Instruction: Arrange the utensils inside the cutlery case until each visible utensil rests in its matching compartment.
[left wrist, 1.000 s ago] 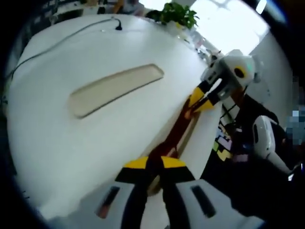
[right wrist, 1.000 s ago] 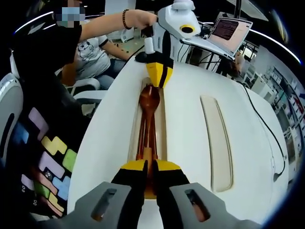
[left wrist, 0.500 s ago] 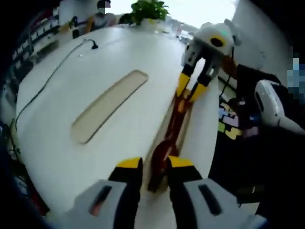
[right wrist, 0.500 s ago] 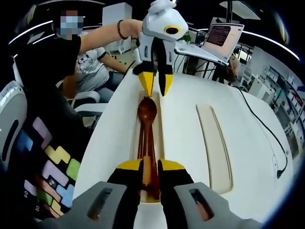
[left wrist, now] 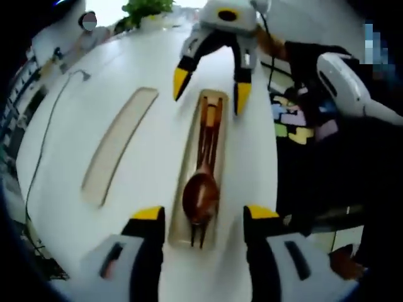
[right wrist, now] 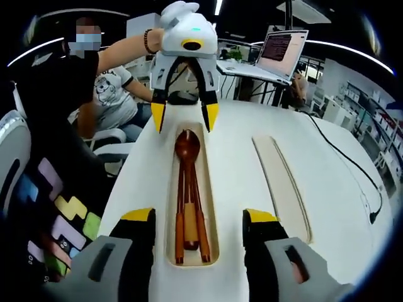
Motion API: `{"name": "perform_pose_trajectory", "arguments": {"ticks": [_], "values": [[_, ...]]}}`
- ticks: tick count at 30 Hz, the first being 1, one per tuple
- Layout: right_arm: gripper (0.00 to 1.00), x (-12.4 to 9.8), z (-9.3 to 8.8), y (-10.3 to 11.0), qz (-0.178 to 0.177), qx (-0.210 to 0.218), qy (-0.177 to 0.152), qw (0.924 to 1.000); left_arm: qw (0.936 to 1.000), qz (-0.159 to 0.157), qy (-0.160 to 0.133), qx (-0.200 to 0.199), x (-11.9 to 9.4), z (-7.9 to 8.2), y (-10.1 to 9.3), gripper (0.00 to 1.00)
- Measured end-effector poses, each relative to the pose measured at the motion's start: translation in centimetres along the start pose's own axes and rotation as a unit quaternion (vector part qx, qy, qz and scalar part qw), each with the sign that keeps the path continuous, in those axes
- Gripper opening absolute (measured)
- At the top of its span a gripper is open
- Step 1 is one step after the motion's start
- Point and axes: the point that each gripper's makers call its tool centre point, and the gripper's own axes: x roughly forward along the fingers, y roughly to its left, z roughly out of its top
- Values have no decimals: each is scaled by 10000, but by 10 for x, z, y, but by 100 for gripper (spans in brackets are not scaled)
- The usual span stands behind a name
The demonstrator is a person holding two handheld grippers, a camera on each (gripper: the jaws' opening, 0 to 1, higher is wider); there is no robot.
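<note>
Spoon [right wrist: 187, 146] and chopsticks [right wrist: 203, 233] lie in my case [right wrist: 214, 207] near the tabletop's edge; both grippers, left [left wrist: 198, 217] and right [right wrist: 198, 218], gape empty. Fitting the lid [right wrist: 280, 182] seems next.

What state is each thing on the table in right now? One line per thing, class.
left gripper: open, holding nothing.
right gripper: open, holding nothing.
cutlery case: uncovered, utensils inside.
wooden spoon: lying in the case.
chopsticks: lying alongside the spoon.
lid: flat on the table, apart from the case.
</note>
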Motion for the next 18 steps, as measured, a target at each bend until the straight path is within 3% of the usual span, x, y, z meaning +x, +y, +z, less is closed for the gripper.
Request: {"name": "perform_pose_trajectory", "arguments": {"ticks": [18], "values": [[48, 11, -8, 5, 157, -21, -83, 9998, 9997, 151, -12, 196, 14, -1, 5, 44]]}}
